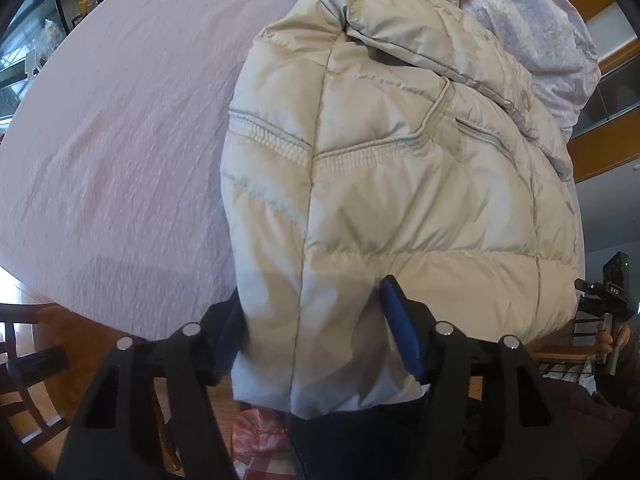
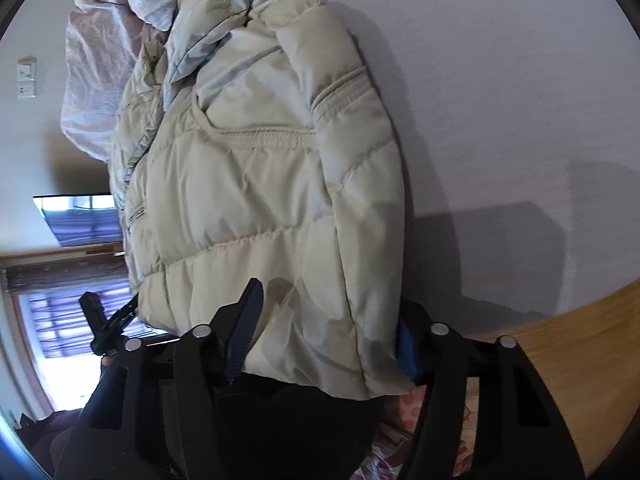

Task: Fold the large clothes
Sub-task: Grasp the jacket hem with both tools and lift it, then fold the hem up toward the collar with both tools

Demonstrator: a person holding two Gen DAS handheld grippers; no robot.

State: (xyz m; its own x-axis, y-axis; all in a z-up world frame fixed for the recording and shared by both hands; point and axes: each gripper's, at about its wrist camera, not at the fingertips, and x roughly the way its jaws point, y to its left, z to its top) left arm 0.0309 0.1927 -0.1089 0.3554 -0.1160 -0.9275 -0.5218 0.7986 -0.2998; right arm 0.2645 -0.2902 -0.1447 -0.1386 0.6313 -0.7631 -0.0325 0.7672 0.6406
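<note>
A cream quilted puffer jacket (image 1: 400, 168) lies on the pale pink tablecloth (image 1: 120, 140), its hem hanging over the near table edge. My left gripper (image 1: 316, 304) is shut on one corner of that hem: the blue right pad (image 1: 396, 320) dents the padding and the left finger is half hidden behind the fabric. In the right wrist view the same jacket (image 2: 260, 184) fills the middle. My right gripper (image 2: 328, 316) is shut on the other hem corner, with padded fabric bulging between its fingers.
A crumpled lilac fabric (image 1: 532, 12) lies beyond the jacket's collar. The wooden table edge (image 2: 560, 340) shows under the cloth. A dark wooden chair (image 1: 24, 360) stands at the near left. The right gripper and the hand holding it (image 1: 612, 300) show at the far right.
</note>
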